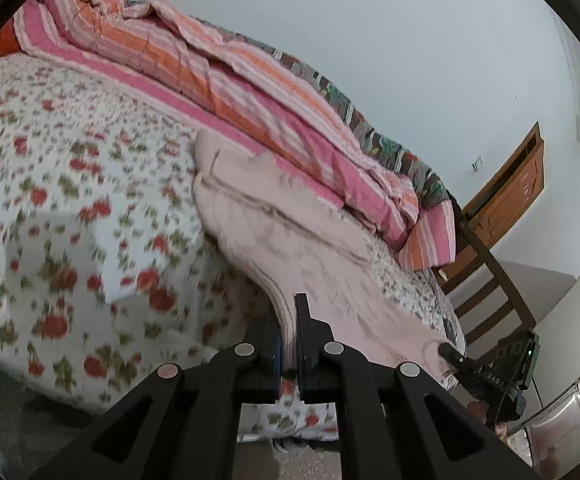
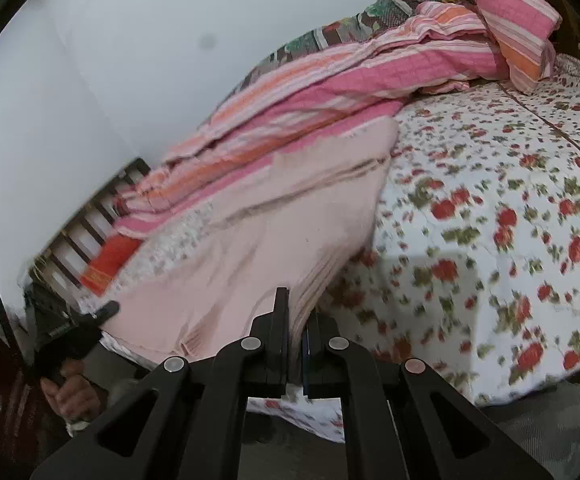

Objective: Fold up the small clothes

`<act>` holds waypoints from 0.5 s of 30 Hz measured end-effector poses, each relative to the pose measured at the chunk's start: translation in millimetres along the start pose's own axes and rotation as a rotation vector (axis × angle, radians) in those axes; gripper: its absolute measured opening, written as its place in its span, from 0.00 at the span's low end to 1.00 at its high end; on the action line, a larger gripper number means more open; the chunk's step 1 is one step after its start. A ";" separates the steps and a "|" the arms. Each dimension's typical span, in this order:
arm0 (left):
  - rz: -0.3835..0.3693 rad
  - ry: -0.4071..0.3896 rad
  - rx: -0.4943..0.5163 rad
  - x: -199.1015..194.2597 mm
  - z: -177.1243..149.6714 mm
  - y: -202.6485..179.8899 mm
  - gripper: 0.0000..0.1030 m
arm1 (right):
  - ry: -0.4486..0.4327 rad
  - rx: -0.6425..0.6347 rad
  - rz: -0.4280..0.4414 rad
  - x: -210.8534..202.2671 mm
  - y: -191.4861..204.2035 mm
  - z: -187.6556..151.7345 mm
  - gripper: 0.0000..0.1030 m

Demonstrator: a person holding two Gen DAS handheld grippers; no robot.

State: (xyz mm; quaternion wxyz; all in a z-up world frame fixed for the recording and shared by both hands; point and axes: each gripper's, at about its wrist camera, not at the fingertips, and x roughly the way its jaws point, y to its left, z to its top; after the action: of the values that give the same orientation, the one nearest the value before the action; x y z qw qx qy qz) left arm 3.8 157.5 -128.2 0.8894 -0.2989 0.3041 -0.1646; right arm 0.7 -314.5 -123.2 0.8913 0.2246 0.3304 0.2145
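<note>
Pink garment (image 1: 290,232) pinched at its near hem by both tongs, far part lying on the floral bedspread (image 1: 69,184) ahead. Left tongs (image 1: 287,336) clenched on one hem corner, pointing forward and somewhat down toward the bed. Right tongs (image 2: 296,320) clamped on the other corner, angled likewise. Hem stretched between them, lifted clear of the bed edge. Person's left hand (image 2: 71,388) wrapped around its handle. Beyond the garment, striped pink-and-orange quilt (image 1: 217,76) bunched along the white wall (image 1: 370,20).

Motion blur smears the floral bedspread (image 1: 69,208) and the pink garment (image 1: 290,232); the garment's pinched edge vanishes between the left tongs (image 1: 288,320). The hand (image 2: 71,390) is half hidden.
</note>
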 end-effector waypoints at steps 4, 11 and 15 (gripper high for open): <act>0.008 -0.030 -0.003 6.2 24.5 -7.8 0.06 | -0.024 0.051 0.052 4.9 0.0 25.5 0.05; 0.030 -0.079 -0.022 28.7 77.1 -17.5 0.06 | -0.097 0.126 0.158 21.7 3.3 79.0 0.05; 0.039 -0.087 -0.057 50.6 104.2 -12.1 0.06 | -0.116 0.172 0.197 41.2 -3.7 109.9 0.05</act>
State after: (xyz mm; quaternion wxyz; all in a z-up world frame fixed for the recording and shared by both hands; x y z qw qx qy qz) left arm 107.5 169.2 -76.7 0.8960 -0.3250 0.2755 -0.1253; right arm 105.2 -324.0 -70.7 0.8609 0.3433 0.2719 0.2588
